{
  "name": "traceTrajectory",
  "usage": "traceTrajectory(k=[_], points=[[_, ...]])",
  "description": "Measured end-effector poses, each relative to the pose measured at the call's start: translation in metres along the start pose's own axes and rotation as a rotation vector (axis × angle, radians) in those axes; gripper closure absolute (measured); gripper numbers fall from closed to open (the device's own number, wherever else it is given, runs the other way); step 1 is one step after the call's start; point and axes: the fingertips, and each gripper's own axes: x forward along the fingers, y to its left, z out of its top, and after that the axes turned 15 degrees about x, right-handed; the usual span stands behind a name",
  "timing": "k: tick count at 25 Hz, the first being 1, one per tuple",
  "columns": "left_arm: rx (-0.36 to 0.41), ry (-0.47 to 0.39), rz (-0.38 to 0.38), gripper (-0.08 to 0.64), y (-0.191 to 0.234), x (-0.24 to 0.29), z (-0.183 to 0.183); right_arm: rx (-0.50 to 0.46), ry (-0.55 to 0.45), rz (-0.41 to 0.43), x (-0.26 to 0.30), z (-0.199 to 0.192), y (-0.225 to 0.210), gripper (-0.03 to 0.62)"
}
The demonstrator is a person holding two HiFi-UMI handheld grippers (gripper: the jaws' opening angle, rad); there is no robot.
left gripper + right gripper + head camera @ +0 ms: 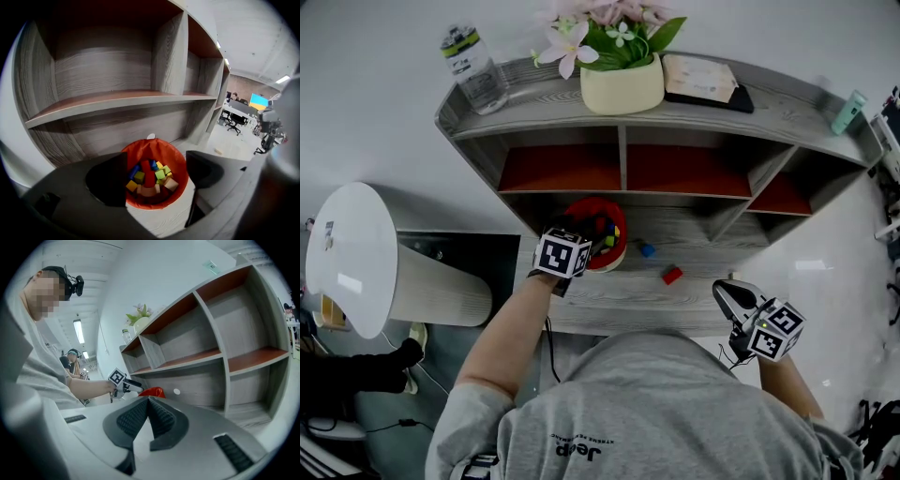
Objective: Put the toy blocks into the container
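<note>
A red container [619,220] stands on the grey shelf board [609,298], with several coloured toy blocks [150,177] inside it. My left gripper [569,246] hovers just over its near rim, tilted down. Its jaws are open [157,177] with nothing between them; the container [140,152] lies below the gap. A blue block [647,249] and a red block [672,275] lie loose on the board right of the container. My right gripper [727,294] waits at the board's front right edge, shut and empty [149,405], pointing towards the left gripper [123,383].
The shelf unit has red-backed compartments [684,169] above the board. On its top stand a water bottle [475,70], a flower pot [622,86], a notebook [700,77] and a green tube [848,112]. A white round table [352,258] sits to the left.
</note>
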Motion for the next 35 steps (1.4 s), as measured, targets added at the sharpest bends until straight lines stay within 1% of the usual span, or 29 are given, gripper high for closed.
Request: traceTrajectory(k=[3, 7, 10, 11, 14, 16, 18, 22, 23, 25, 27, 30, 33, 35], points=[[0.002, -0.022, -0.016, 0.137, -0.006, -0.005, 0.006, 0.000, -0.005, 0.007, 0.001, 0.000, 0.001, 0.572], [0.013, -0.043, -0.065, 0.137, -0.028, -0.010, 0.015, 0.004, -0.013, 0.006, 0.000, 0.000, 0.000, 0.572], [0.050, -0.084, -0.143, 0.145, -0.064, -0.010, 0.031, 0.010, -0.024, -0.008, -0.005, 0.001, -0.003, 0.571], [0.070, -0.097, -0.178, 0.161, -0.081, -0.008, 0.036, 0.014, -0.031, -0.014, -0.008, 0.001, -0.006, 0.572], [0.139, -0.104, -0.277, 0.181, -0.132, 0.010, 0.042, 0.024, -0.054, -0.032, -0.020, 0.003, -0.014, 0.572], [0.170, -0.073, -0.331, 0.204, -0.165, 0.033, 0.035, 0.024, -0.066, -0.047, -0.031, 0.003, -0.020, 0.572], [0.186, -0.023, -0.377, 0.211, -0.196, 0.061, 0.023, 0.025, -0.077, -0.069, -0.047, 0.003, -0.029, 0.572], [0.196, 0.117, -0.409, 0.227, -0.241, 0.123, -0.009, 0.062, -0.107, -0.142, -0.091, -0.001, -0.058, 0.572], [0.203, 0.152, -0.409, 0.233, -0.249, 0.136, -0.017, 0.075, -0.113, -0.164, -0.103, -0.004, -0.065, 0.572], [0.248, 0.213, -0.399, 0.244, -0.261, 0.160, -0.031, 0.101, -0.124, -0.208, -0.126, -0.011, -0.079, 0.572], [0.298, 0.261, -0.383, 0.257, -0.269, 0.181, -0.043, 0.126, -0.136, -0.248, -0.148, -0.019, -0.093, 0.572], [0.344, 0.323, -0.349, 0.273, -0.277, 0.209, -0.063, 0.155, -0.151, -0.297, -0.175, -0.030, -0.108, 0.572], [0.331, 0.385, -0.323, 0.305, -0.279, 0.226, -0.082, 0.176, -0.163, -0.323, -0.194, -0.038, -0.117, 0.572], [0.322, 0.395, -0.323, 0.330, -0.282, 0.228, -0.085, 0.187, -0.169, -0.335, -0.203, -0.041, -0.120, 0.572]])
